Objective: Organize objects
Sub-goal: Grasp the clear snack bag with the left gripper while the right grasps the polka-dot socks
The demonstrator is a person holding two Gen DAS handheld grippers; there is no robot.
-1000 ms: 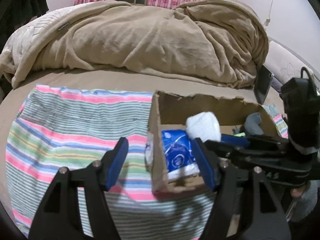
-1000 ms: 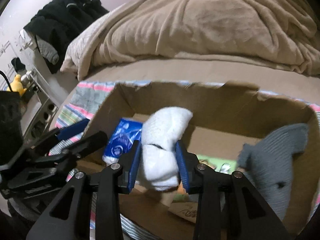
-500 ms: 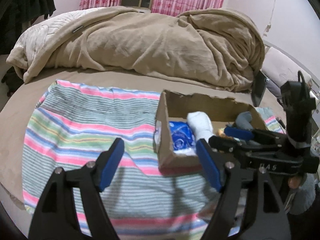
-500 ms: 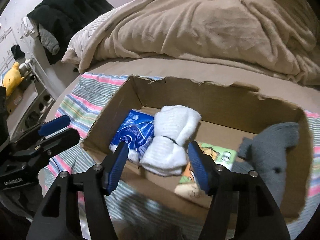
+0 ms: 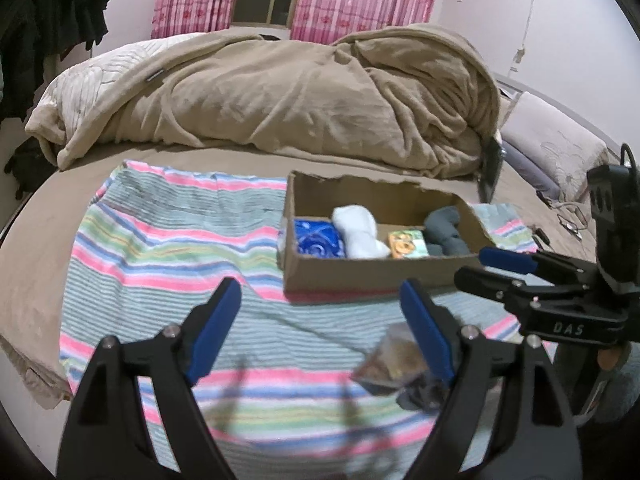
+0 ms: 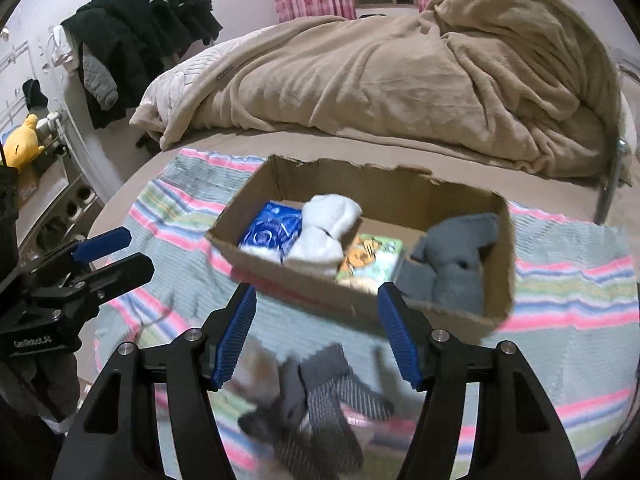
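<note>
now a box (image 6: 500, 264) is seen on a striped cloth (image 5: 168, 248) on the bed. four things are packed in it in a row: a blue pack (image 6: 270, 232), white socks (image 6: 326, 228), a small green and orange pack (image 6: 368, 258) and grey socks (image 6: 456, 268). the white socks are lying in the box, touched by no gripper.

the right gripper (image 6: 316, 336) is held in front of the box, jaws spread wide, with nothing in them. the left gripper (image 5: 320, 332) is held over the cloth, jaws spread wide too, and nothing is held there.

it looks like one thing is done and the next pick is in hand. dark striped socks (image 6: 320, 404) are seen on the cloth, just below the right gripper. a clear bag (image 5: 394, 360) is seen beside them, near the left gripper's right finger. what is in it cannot be told.

for the next move, the right gripper likely must be brought down over the dark socks, closed on them, and carried to a free spot in the box.

"das" can be read on the right gripper. "geerobot.ai", or close to it, is written on the left one. the words on the packs are too blurred to be read.
</note>
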